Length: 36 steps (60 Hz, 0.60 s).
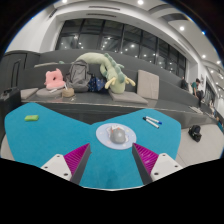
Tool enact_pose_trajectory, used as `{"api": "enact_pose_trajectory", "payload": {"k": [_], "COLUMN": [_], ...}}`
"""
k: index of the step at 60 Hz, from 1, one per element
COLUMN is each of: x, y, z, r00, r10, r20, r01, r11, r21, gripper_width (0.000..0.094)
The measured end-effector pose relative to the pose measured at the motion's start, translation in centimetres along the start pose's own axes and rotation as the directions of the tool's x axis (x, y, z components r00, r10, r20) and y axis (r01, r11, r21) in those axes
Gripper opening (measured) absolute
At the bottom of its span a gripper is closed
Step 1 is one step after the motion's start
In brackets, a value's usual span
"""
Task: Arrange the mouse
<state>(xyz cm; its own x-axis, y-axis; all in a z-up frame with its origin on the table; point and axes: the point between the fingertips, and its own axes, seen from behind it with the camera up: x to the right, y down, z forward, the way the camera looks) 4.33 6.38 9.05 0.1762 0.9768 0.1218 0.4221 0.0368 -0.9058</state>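
A small grey mouse (pixel 117 133) lies on a round white pad (pixel 104 137) on the teal table mat (pixel 60 133), just ahead of my fingers. My gripper (pixel 111 158) hovers just short of it, open and empty. The magenta pads (pixel 76 157) on both fingers stand wide apart, and the mouse lies beyond the gap between them.
A small green block (pixel 31 118) lies on the mat to the left. A pen-like object (pixel 152 122) lies to the right, with a dark object (pixel 195 131) past it. Plush toys (pixel 112 72) and a pink item (pixel 55 78) sit on the grey bench behind.
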Motion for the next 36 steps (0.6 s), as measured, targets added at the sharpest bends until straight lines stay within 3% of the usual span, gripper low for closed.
{"api": "enact_pose_trajectory", "payload": {"k": [14, 36], "x": [-4.0, -6.9], "y": [6.3, 8.8], "z": [-10.0, -14.3], "r00": [0.998, 0.997], "r10": [-0.006, -0.009], "r20": [0.067, 0.081], "r01": [0.009, 0.011], "r11": [0.999, 1.0], "r21": [-0.042, -0.029], "gripper_width": [0.0854, 0.0857]}}
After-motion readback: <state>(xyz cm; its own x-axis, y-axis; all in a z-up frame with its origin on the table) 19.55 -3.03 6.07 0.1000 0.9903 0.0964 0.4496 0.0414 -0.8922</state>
